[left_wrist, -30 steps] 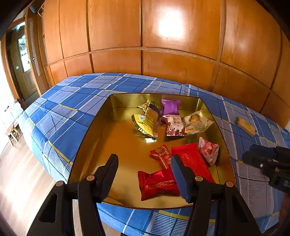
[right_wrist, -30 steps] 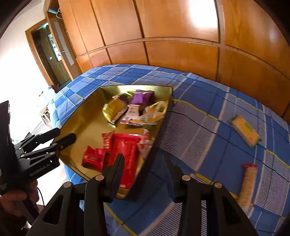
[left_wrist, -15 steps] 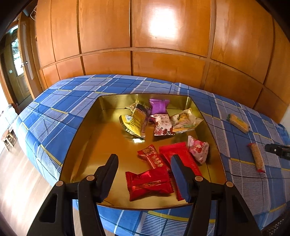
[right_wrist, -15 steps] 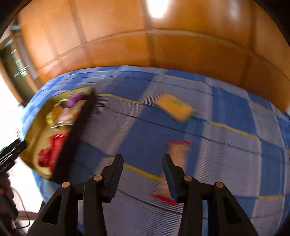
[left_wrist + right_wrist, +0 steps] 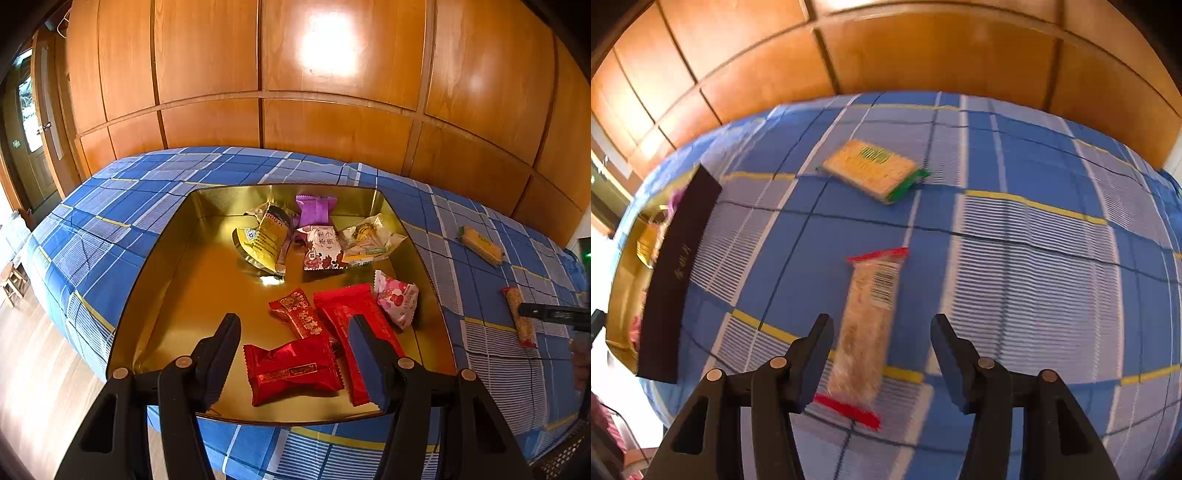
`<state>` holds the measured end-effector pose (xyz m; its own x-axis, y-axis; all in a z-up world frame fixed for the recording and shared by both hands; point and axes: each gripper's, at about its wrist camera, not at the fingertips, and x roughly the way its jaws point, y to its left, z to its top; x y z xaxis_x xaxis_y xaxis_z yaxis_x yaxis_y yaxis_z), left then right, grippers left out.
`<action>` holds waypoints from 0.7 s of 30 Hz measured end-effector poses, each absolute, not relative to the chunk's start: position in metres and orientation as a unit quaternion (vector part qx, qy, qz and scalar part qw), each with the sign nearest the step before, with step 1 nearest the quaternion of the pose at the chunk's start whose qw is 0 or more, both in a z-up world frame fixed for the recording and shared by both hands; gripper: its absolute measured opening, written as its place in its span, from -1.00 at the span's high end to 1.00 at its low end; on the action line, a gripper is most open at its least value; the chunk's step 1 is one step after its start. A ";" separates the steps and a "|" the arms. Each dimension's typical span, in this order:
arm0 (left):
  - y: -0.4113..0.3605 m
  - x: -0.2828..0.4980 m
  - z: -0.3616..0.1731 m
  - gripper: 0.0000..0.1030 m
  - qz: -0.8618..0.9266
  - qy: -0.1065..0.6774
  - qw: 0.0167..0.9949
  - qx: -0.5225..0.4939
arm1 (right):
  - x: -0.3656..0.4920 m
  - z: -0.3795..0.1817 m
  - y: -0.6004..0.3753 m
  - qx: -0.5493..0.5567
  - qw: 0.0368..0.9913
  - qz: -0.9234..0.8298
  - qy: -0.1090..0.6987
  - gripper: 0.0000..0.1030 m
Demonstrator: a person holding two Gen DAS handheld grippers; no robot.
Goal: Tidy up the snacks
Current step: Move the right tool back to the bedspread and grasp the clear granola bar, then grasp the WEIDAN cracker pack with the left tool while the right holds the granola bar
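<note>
The left tool (image 5: 291,350) hangs above the near part of a gold tray (image 5: 166,291) that sits on a bed covered with a blue plaid cloth (image 5: 110,214). Its jaws stand apart with nothing pressed between them; beneath the gap lies a red pillow pack (image 5: 291,369), and just beyond the right finger (image 5: 365,362) a long red wrapper (image 5: 347,317) runs away from the tool. A smaller red packet (image 5: 299,314) lies ahead of the gap, and a pink-and-white sweet (image 5: 397,299) is ahead and to the right. Farther ahead, near the tray's far wall, sit a yellow pouch (image 5: 264,240), a purple wrapper (image 5: 316,210), a white-and-maroon packet (image 5: 321,247) and a clear bag with yellow contents (image 5: 369,240), bunched together.

The right tool (image 5: 882,347) points steeply down at the cloth to the right of the tray, and its jaws are opening. A long clear-wrapped bar with red ends (image 5: 868,328) lies flat on the bed, its near half between the two fingers, closer to the left finger (image 5: 816,350), which it may just touch; the pads are not pressing on it. Ahead of the tool, well past the bar's far end, a flat yellow cracker pack with a green end (image 5: 873,170) lies on the cloth. To the tool's left the tray's dark outer wall (image 5: 676,273) stands edge-on.

In the left view the tip of the right tool shows at the far right edge, over the red-ended bar.
</note>
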<state>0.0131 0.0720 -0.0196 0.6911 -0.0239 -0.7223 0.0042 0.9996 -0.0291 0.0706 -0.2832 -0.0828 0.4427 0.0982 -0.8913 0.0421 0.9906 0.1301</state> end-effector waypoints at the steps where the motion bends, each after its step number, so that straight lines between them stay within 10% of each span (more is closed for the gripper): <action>1: 0.072 0.013 -0.019 -0.25 -0.008 0.393 0.920 -0.012 | 0.075 -0.087 -0.277 0.051 0.846 0.022 0.531 -0.02; 4: 0.071 0.014 -0.018 -0.25 -0.009 0.393 0.919 -0.010 | 0.079 -0.094 -0.264 -0.008 0.842 0.021 0.539 0.42; 21: -0.039 0.055 0.014 -0.34 -0.183 0.420 0.889 0.004 | 0.073 -0.089 -0.351 -0.016 0.818 0.028 0.574 0.30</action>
<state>0.0548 -0.0394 0.0142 0.5810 -0.3217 -0.7476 0.3280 0.9332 -0.1467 0.0731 -0.3508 -0.0895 0.3393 0.0273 -0.9403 -0.0632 0.9980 0.0061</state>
